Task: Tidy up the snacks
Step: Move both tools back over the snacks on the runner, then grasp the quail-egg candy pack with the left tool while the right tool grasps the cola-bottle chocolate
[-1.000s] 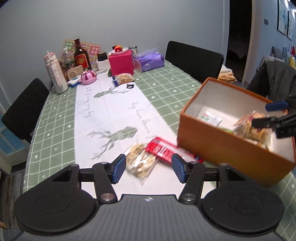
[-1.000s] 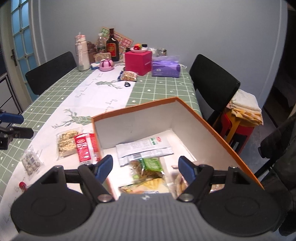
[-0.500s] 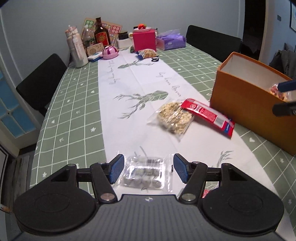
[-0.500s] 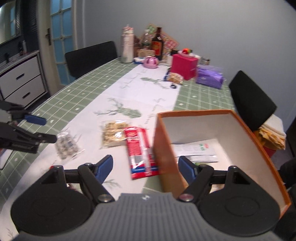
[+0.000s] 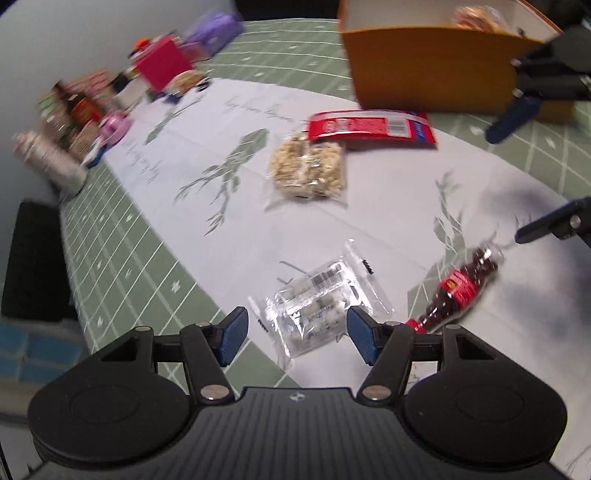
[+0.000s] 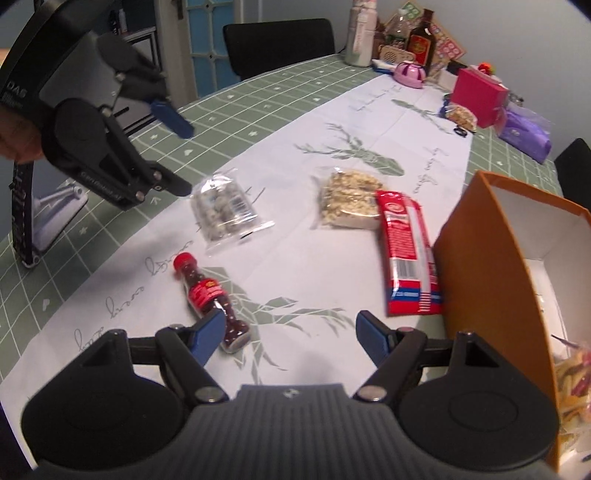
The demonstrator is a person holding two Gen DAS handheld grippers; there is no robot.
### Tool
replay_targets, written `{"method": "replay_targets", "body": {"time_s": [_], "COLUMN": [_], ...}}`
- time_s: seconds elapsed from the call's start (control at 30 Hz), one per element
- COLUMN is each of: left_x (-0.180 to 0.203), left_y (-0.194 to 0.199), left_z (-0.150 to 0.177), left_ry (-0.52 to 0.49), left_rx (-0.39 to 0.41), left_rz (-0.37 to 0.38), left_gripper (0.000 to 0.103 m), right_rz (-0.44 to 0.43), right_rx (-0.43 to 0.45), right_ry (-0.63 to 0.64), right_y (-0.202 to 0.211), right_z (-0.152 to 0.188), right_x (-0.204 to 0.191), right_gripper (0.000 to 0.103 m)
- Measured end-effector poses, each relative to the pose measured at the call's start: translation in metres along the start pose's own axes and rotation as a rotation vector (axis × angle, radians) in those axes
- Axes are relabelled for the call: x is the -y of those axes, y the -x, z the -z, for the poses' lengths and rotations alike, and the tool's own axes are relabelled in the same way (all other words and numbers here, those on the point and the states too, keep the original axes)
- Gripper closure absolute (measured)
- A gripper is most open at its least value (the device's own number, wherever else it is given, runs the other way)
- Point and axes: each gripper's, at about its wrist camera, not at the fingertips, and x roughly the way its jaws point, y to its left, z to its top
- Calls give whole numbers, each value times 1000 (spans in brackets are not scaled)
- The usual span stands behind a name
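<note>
Left gripper [image 5: 293, 334] wide, empty, over the clear packet of round sweets [image 5: 319, 308] on the white runner [image 5: 369, 218]. Right gripper [image 6: 291, 332] wide, empty, small red-capped bottle [image 6: 208, 297] at its left finger. Puffed-grain bag [image 6: 349, 199] and red wrapper [image 6: 406, 254] lie just left of orange box [image 6: 491, 280], snacks inside.

The right tool [image 6: 290, 334] hangs spread wide above the desk [image 6: 258, 122], its left fingertip over a small red-capped bottle [image 6: 208, 297].

Grey-blue wall [image 6: 517, 33], black chair [image 6: 277, 40], glass-paned door [image 6: 207, 44], green checked tablecloth [image 6: 258, 99], white deer runner [image 6: 332, 192]
</note>
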Motion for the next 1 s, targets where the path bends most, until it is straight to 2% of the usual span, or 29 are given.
{"method": "replay_targets", "body": {"time_s": [0.13,0.2,0.27,0.4,0.5,0.7,0.73,0.77,0.83,1.0], "left_x": [5,8,6,-11,-19,-15,-12,-9,-8,-16], "left_y": [-16,-27,-38,-52,-55,-62,-66,-71,-75,-83], "left_z": [2,4,5,2,-1,-8,-8,-8,-11,-22], "left_ry": [-190,-279,-312,-277,-255,-280,-294,-308,-299,-167], "left_rx": [14,-10,-43,-45,-42,-63,-78,-94,-81,-96], "left_rz": [42,51,65,105,165,210,213,213,199,280], "left_gripper": [32,32,32,32,32,29,27,16,6,6], "right_rz": [-28,-35,-42,-54,-65,-78,-78,-79,-81,-80], "right_rx": [-11,-23,-35,-55,-62,-63,-65,-66,-66,-73], "right_ry": [7,13,22,36,44,35,35,34,32,27], "right_y": [-6,-10,-15,-22,-25,-27,-27,-27,-26,-26], "right_z": [-3,-4,-4,-4,-6,-9,-9,-10,-9,-6], "right_x": [-7,-11,-14,-22,-26,-30,-30,-31,-32,-31], "right_gripper": [27,27,27,27,27,27,27,27,27,27]}}
